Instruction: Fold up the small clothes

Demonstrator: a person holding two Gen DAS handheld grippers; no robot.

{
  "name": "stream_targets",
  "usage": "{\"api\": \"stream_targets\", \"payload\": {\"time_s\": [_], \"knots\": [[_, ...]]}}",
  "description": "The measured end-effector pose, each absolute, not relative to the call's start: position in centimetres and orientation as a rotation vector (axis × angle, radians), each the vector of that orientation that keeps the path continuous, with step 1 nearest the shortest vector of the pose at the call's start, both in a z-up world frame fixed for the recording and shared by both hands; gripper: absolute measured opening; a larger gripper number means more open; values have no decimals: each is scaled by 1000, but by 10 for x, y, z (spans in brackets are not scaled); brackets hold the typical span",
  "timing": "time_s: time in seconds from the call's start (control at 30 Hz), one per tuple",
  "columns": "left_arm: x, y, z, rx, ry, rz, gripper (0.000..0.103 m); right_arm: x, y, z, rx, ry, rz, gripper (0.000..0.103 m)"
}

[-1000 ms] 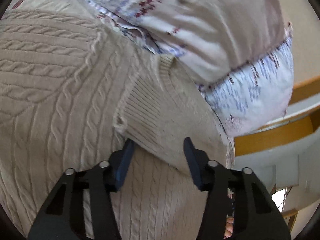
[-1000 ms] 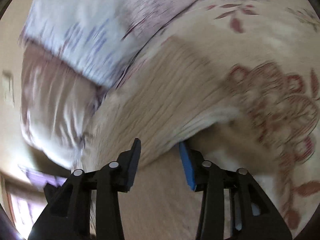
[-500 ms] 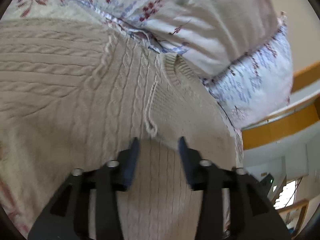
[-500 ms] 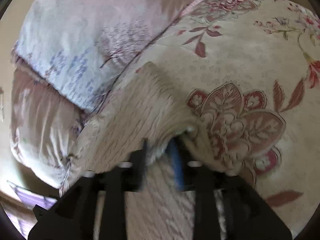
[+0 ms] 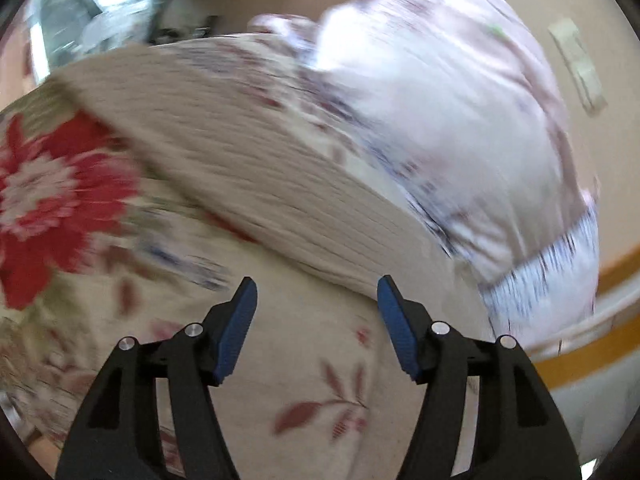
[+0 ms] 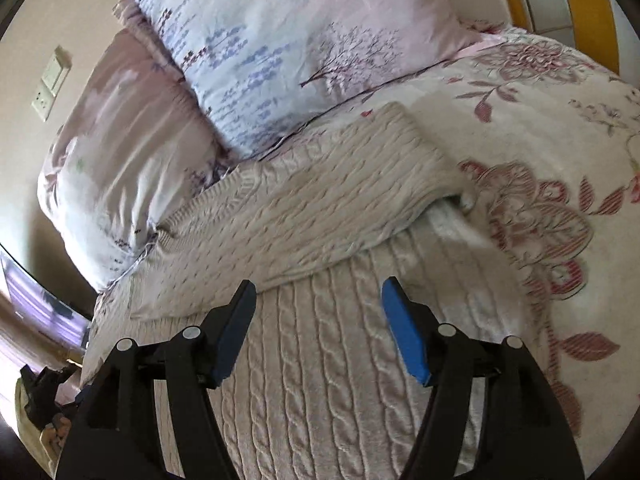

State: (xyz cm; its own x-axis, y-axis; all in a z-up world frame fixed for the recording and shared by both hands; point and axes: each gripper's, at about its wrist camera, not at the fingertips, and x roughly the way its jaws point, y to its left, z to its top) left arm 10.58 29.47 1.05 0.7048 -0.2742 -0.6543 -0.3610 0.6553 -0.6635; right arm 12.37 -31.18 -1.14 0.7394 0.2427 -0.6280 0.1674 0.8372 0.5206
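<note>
Sweater (image 6: 320, 208), cream cable-knit with 1 sleeve folded across it, lies on the floral bedspread (image 6: 560, 128) below 2 pillows (image 6: 288, 40); both hand-held grippers, left (image 5: 316, 300) and right (image 6: 318, 300), have just been opening, gaping with nothing between them.

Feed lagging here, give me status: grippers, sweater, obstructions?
Both grippers, left gripper and right gripper, just opened, empty. Sweater folded over on bedspread. Pillows alongside, nothing blocking.

Bed with a floral bedspread (image 6: 560, 128), two pillows (image 6: 288, 40) at its head against a beige wall (image 6: 72, 4). Wall switch plate (image 6: 51, 82) beside the pillows. Orange-and-white wooden frame (image 6: 580, 4) at bed's edge.
</note>
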Motion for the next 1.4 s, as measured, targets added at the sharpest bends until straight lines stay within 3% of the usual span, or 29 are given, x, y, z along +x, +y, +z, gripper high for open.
{"api": "stream_targets", "payload": {"time_s": [0.9,1.0,1.17,1.27,1.4], "knots": [[115,338,-6,-1129,723,158,61,124,-306,-14,580,755,72,73],[115,341,-7,-1138,720,163,54,124,-306,-14,580,755,72,73],[113,350,-16,-1193,714,172,30,125,-306,-14,581,755,72,73],[112,356,-21,-1218,707,176,21,124,-306,-14,581,756,72,73],[112,361,-23,-1246,689,177,19,124,-306,-13,582,756,72,74]]}}
